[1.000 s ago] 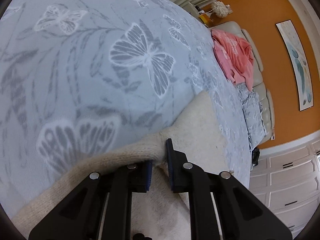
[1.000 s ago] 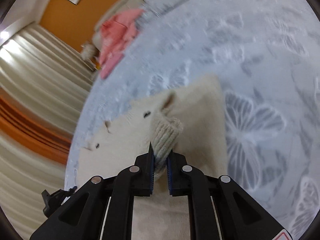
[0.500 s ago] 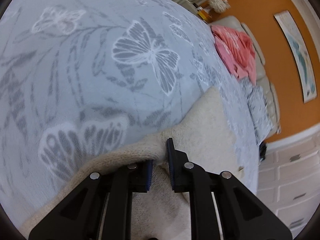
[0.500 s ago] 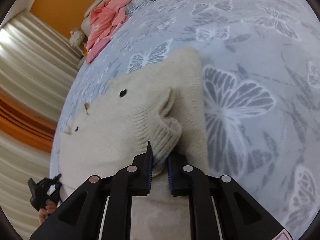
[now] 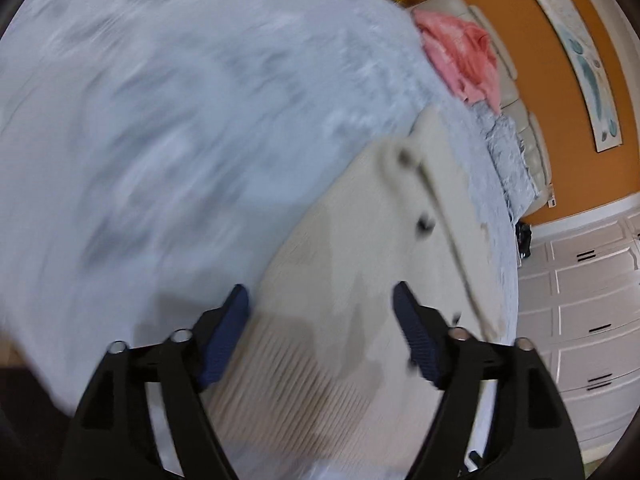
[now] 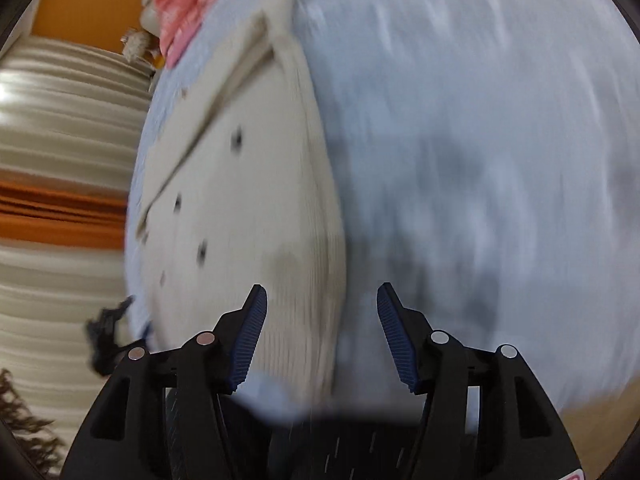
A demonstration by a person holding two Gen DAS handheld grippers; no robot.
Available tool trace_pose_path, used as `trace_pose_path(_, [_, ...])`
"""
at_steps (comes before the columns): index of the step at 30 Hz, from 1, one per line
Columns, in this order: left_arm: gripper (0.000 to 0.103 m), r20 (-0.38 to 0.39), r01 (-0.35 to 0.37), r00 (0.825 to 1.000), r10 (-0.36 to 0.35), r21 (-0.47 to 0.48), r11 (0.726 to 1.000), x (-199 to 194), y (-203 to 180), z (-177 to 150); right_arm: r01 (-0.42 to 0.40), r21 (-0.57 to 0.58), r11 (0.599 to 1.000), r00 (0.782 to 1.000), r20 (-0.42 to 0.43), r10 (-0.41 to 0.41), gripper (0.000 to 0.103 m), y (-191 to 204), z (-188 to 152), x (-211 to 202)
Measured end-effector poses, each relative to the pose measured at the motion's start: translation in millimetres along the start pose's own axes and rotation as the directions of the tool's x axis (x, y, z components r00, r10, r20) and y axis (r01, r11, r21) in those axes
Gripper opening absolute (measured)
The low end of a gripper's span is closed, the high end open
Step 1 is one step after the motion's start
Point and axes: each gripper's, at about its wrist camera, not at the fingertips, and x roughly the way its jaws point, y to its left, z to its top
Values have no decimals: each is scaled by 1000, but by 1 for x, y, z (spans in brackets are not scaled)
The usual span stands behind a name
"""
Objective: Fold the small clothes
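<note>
Cream knit cardigan [image 5: 360,280] lies flat on the grey bed cover [image 5: 160,120], both tongs, left [image 5: 320,332] and right [image 6: 320,332], spread wide and empty, so your fast, blurred motion may drag a fold loose.

The sweater [image 5: 360,280] lies on the bedspread [image 5: 160,120], with a garment [image 5: 460,52] beyond it.

Left gripper [image 5: 322,312]: jaws are spread wide apart; nothing is held between the blue ribbed pads [image 5: 224,340]. Right gripper [image 6: 320,312]: jaws are likewise spread wide, with nothing clamped between the pads [image 6: 248,340]. Both views are motion-blurred. In each view, the black finger arms are seen splayed outward from the lower frame.
</note>
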Motion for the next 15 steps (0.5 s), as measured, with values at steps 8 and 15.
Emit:
trace_pose_path(8, [67, -61, 5, 998, -1, 73, 997, 11, -21, -36, 38, -68, 997, 998, -41, -41, 69, 25, -17, 33])
trace_pose_path(15, [16, -118, 71, 989, -92, -175, 982, -4, -13, -41, 16, -92, 996, 996, 88, -8, 8, 53, -15, -1])
